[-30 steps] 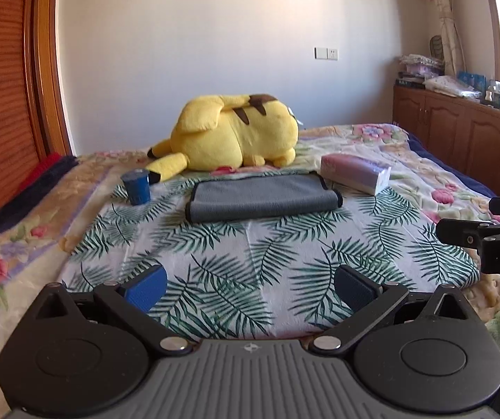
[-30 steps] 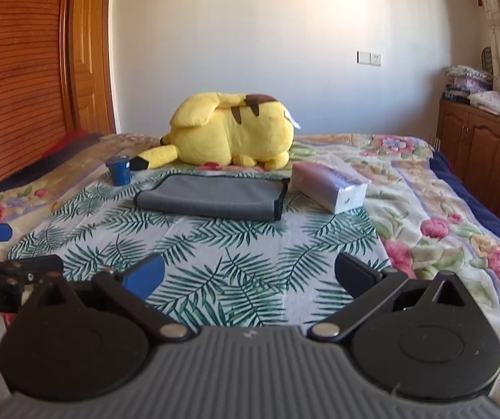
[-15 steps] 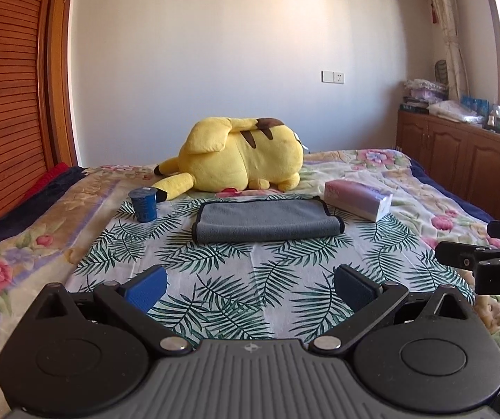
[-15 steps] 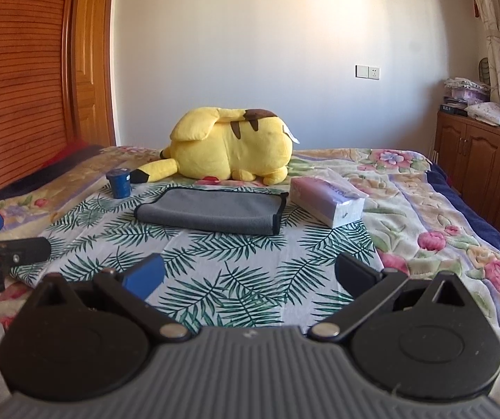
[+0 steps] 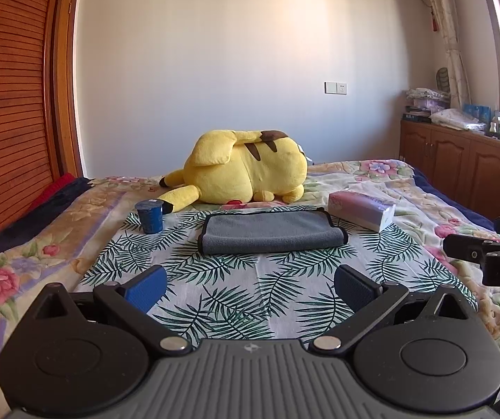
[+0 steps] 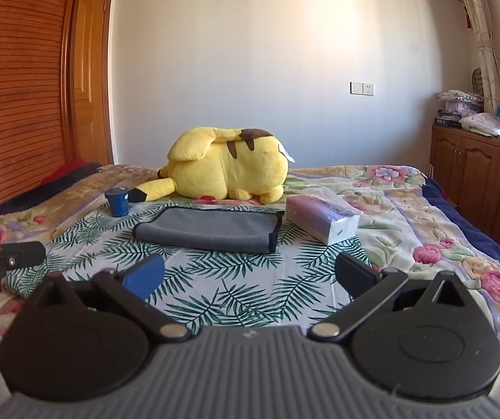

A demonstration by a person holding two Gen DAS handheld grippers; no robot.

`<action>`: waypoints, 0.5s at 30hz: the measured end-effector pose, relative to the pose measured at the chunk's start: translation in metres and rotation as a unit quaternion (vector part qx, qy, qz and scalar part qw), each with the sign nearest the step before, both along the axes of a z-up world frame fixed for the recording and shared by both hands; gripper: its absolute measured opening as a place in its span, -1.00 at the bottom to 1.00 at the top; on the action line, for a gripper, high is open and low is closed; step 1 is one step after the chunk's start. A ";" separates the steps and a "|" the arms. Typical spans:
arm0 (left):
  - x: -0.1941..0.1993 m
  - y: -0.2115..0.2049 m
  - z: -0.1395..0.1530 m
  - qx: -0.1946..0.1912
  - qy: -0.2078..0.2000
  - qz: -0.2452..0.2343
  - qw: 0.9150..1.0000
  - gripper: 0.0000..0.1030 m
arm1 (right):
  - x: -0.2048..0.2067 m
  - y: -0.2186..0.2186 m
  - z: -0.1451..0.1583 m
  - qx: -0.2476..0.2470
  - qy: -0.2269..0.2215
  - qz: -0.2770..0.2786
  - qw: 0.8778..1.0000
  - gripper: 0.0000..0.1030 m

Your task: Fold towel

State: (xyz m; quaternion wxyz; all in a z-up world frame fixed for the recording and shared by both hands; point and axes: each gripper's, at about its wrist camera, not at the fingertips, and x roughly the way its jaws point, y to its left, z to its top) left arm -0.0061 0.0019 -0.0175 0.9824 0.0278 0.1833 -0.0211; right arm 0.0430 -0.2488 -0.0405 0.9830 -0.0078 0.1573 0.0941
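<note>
Nearest in the left wrist view, the left gripper (image 5: 250, 288) shows a ribbed grey plastic body with two round black discs and black linkage arms. Its two flat blue-padded fingers (image 5: 146, 287) are spread wide apart, with nothing between them. The right gripper (image 6: 250, 276), of the same build, is likewise spread wide and holds nothing. Both hover above the near part of a bed (image 5: 22, 255) whose quilt has a soft pink flower print.

Over the middle of the bed lies a thin white cloth (image 5: 250, 279) printed with green palm fronds. Beyond the grippers, well apart from both, the towel (image 5: 271, 232) rests toward the far edge of this cloth. It is a grey, plush rectangle with a dark bound hem, folded over so its near edge is a soft rounded roll.

At the cloth's far left corner stands a small dark blue cup (image 5: 150, 215) with a foil-like lid. Near the towel's right end lies a rectangular pack of tissues (image 5: 361, 209) in glossy lilac wrap. Behind the towel lies a rounded yellow plush toy (image 5: 246, 167) with brown stripes.
</note>
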 end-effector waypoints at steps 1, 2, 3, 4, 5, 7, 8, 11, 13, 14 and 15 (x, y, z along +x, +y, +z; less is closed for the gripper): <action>0.000 0.000 0.000 0.000 -0.001 0.001 1.000 0.69 | 0.000 0.000 0.000 0.000 -0.001 -0.001 1.000 1.00; 0.000 0.000 0.000 0.000 -0.001 0.001 1.000 0.69 | 0.000 -0.001 0.000 0.001 -0.002 -0.002 1.000 1.00; 0.000 0.000 0.000 0.001 -0.001 0.002 1.000 0.69 | 0.000 -0.002 0.001 0.002 -0.003 -0.003 1.000 1.00; 0.000 0.000 0.000 0.002 -0.002 0.002 1.000 0.69 | 0.000 -0.002 0.000 0.002 -0.004 -0.003 1.000 1.00; 0.000 0.000 0.000 0.003 -0.002 0.003 1.000 0.69 | 0.000 -0.002 0.001 0.002 -0.004 -0.004 1.000 1.00; -0.001 0.000 0.000 0.005 -0.003 0.003 1.000 0.69 | 0.000 -0.003 0.001 0.003 -0.005 -0.004 1.000 1.00; -0.001 0.000 0.000 0.005 -0.004 0.004 1.000 0.69 | -0.001 -0.003 0.000 0.003 -0.006 -0.004 1.000 1.00; -0.001 0.001 0.000 0.003 -0.004 0.005 1.000 0.69 | -0.001 -0.003 0.000 0.003 -0.006 -0.004 1.000 1.00; -0.001 0.002 -0.001 0.002 -0.003 0.006 1.000 0.69 | -0.001 -0.003 0.000 0.003 -0.006 -0.004 1.000 1.00; -0.001 0.001 -0.001 0.003 -0.003 0.006 1.000 0.69 | -0.001 -0.003 0.001 0.003 -0.005 -0.005 1.000 1.00; -0.001 0.001 -0.001 0.003 -0.003 0.006 1.000 0.69 | -0.001 -0.003 0.000 0.003 -0.006 -0.004 1.000 1.00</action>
